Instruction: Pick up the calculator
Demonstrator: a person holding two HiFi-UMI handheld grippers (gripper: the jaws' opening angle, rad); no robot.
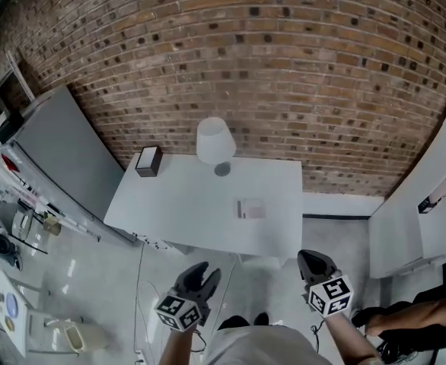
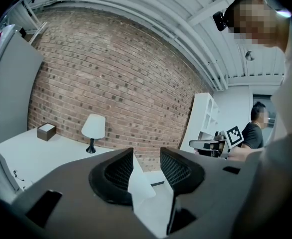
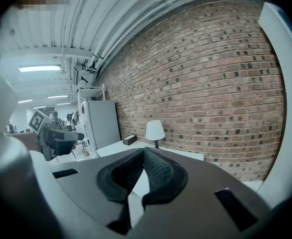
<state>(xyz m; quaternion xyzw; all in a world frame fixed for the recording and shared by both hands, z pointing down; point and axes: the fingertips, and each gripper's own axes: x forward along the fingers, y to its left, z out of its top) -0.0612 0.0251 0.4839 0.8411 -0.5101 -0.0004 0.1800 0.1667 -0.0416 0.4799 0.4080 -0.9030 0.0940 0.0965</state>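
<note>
Now both grippers are hanging in the air in front of the white table (image 1: 170,211).

The calculator (image 1: 251,208) is lying flat on the table, closer to the near edge, well apart from both grippers. The left gripper (image 1: 205,274) is holding its jaws apart with nothing between them. The right gripper (image 1: 315,260) is pinching its jaws together, tips touching, with nothing inside. A white lamp (image 1: 215,141) and a dark box (image 1: 148,161) are sitting at the far edge by the brick wall (image 1: 284,67).

Bright, even indoor light; strong fisheye bending at edges, dark vignetted corners.
</note>
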